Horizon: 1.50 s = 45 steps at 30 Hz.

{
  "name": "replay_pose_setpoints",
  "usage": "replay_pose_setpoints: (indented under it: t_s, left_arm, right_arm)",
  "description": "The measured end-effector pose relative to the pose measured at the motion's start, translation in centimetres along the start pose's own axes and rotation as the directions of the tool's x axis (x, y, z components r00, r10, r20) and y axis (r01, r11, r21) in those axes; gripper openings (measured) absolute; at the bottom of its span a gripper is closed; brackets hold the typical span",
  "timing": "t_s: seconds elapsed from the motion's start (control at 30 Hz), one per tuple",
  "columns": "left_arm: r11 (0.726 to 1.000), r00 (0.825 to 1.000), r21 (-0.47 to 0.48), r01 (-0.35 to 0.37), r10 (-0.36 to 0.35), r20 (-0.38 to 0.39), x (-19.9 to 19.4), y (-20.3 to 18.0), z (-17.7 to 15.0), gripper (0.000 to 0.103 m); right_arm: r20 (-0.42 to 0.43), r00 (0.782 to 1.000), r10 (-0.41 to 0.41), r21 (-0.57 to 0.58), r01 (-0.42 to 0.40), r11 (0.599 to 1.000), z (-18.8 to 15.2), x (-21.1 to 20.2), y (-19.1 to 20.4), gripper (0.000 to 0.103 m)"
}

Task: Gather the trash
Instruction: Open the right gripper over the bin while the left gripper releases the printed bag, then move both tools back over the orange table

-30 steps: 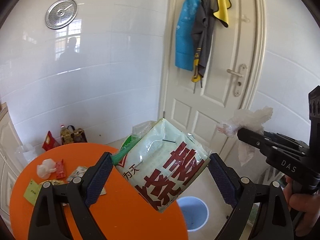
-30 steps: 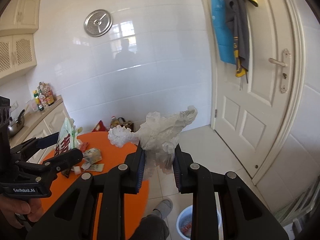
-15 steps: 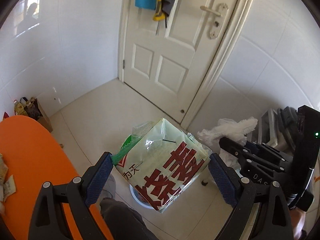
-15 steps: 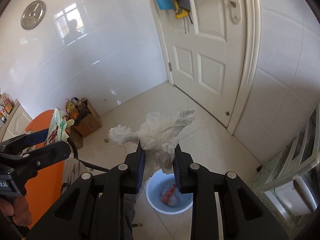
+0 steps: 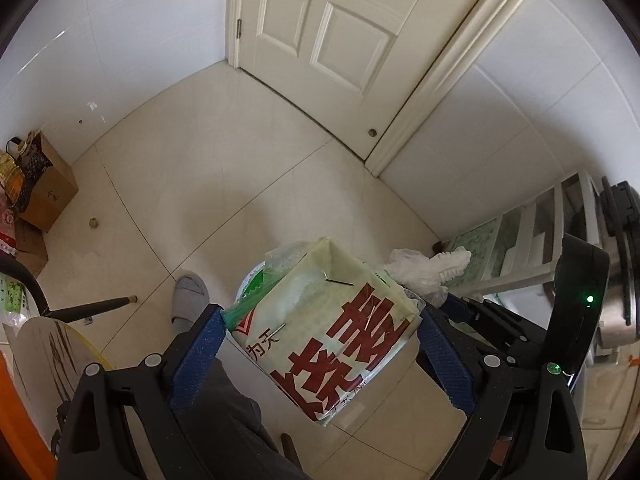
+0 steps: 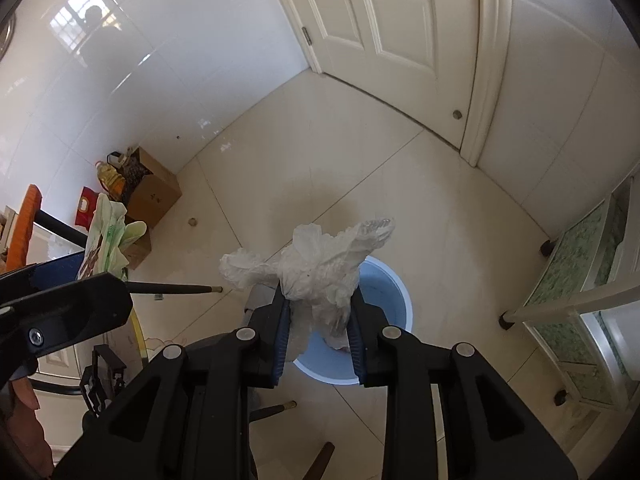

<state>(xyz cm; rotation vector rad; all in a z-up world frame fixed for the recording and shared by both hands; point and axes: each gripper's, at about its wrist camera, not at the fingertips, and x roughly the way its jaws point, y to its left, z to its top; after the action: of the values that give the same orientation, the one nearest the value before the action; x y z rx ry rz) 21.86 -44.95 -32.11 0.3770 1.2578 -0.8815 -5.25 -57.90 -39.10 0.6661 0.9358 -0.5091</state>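
In the left wrist view my left gripper (image 5: 322,314) is shut on a pale green packet (image 5: 340,320) with red characters, its blue pads pressing both sides. It points steeply down at the tiled floor. My right gripper (image 6: 318,296) grips a crumpled white plastic wad (image 6: 316,264) between its pads, and its jaws are opening. The wad hangs right over a round blue bin (image 6: 394,292) with some trash inside. In the right wrist view the left gripper and the packet (image 6: 106,236) show at the left edge. The wad (image 5: 424,272) also shows beside the packet. The packet hides the bin from the left camera.
A cardboard box (image 6: 154,198) with an oil bottle (image 6: 112,174) stands by the tiled wall. A white door (image 6: 400,20) is at the back. A white rack (image 6: 580,280) stands on the right. The orange table edge (image 6: 26,224) and a person's grey slipper (image 5: 190,296) are close by.
Both grippers have swung away from the orange table and tipped down toward the floor, each still holding its item. The right gripper has come lower over the blue bin.
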Motion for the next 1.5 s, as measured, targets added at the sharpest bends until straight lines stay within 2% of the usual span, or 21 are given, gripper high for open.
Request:
replay_pose_setpoints:
  t_s: [0.03,0.1,0.13,0.17,0.23,0.27,0.3,0.37,0.43,0.5,0.6,0.73,0.97,1.13,1.23,1.33,1.5]
  left_arm:
    - [1.000,1.000,-0.004,0.002,-0.002,-0.013,0.4,-0.1,0.2,0.094]
    - [1.000,0.999,-0.003,0.001,-0.001,-0.050,1.8,0.1,3.0,0.095]
    - [1.000,0.998,-0.001,-0.002,0.001,-0.069,2.2,0.1,3.0,0.095]
    - [1.000,0.997,-0.003,-0.007,0.007,-0.078,2.8,-1.0,4.8,0.095]
    - [1.000,0.996,-0.001,-0.021,0.021,-0.091,3.3,-1.0,5.9,0.096]
    - [1.000,0.994,0.003,-0.024,0.025,-0.102,3.4,-1.0,6.1,0.096]
    - [1.000,0.994,0.006,-0.029,0.029,-0.110,3.6,-1.2,6.4,0.096]
    - [0.999,0.993,0.011,-0.043,0.044,-0.108,4.0,-1.2,6.9,0.096]
    - [0.999,0.993,0.016,-0.049,0.050,-0.109,2.8,-0.6,6.8,0.096]
    - [0.998,0.992,0.017,-0.059,0.061,-0.106,2.9,-1.1,7.0,0.096]
    - [0.998,0.993,0.017,-0.064,0.066,-0.098,2.8,-1.2,6.8,0.096]
    - [0.996,0.994,0.029,-0.079,0.081,-0.075,2.3,-1.2,5.8,0.096]
    - [0.996,0.997,0.036,-0.079,0.079,-0.001,-1.3,-1.9,3.7,0.096]
    - [0.997,0.993,0.036,-0.068,0.064,0.095,-5.5,-1.8,1.8,0.096]
    - [0.997,0.982,0.032,-0.067,0.060,0.181,-9.3,-1.4,0.1,0.096]
    - [0.997,0.963,0.020,-0.073,0.065,0.263,-12.9,-0.7,-2.0,0.097]
    - [0.995,0.915,-0.026,-0.098,0.100,0.390,-19.3,1.7,-6.7,0.097]
  right_arm:
    - [-0.006,1.000,-0.007,0.003,0.007,1.000,-0.1,0.5,-0.2,0.028]
    - [-0.020,1.000,-0.006,0.010,0.007,1.000,-0.5,1.2,-0.4,0.028]
    - [-0.028,1.000,-0.005,0.015,0.006,1.000,-0.4,1.6,-0.6,0.028]
    - [-0.037,0.999,-0.008,0.017,0.009,1.000,-0.4,2.0,-0.8,0.029]
    - [-0.055,0.998,-0.015,0.020,0.016,1.000,-0.4,2.7,-1.1,0.036]
    - [-0.060,0.998,-0.018,0.025,0.020,1.000,-0.4,2.9,-1.2,0.048]
    - [-0.063,0.998,-0.021,0.031,0.023,0.999,-0.4,3.2,-1.2,0.068]
    - [-0.059,0.998,-0.024,0.044,0.027,0.999,-0.5,3.5,-1.5,0.088]
    - [-0.054,0.998,-0.027,0.056,0.030,0.998,-0.9,3.5,-1.8,0.090]
    - [-0.060,0.998,-0.029,0.066,0.033,0.997,-1.0,3.6,-2.0,0.099]
    - [-0.078,0.996,-0.041,0.065,0.047,0.997,-1.3,3.6,-2.1,0.103]
    - [-0.074,0.995,-0.063,0.073,0.068,0.995,-1.6,3.0,-1.8,0.103]
    - [-0.026,0.997,-0.077,0.065,0.079,0.995,-1.7,0.1,-0.3,0.103]
    - [0.021,0.997,-0.080,0.056,0.078,0.995,-1.6,-3.3,1.2,0.103]
    - [0.066,0.995,-0.075,0.044,0.072,0.996,-1.5,-5.9,2.5,0.103]
    - [0.121,0.990,-0.067,0.018,0.065,0.998,-1.2,-8.9,4.5,0.103]
    - [0.218,0.975,-0.029,-0.040,0.039,0.998,-1.4,-13.8,8.9,0.103]
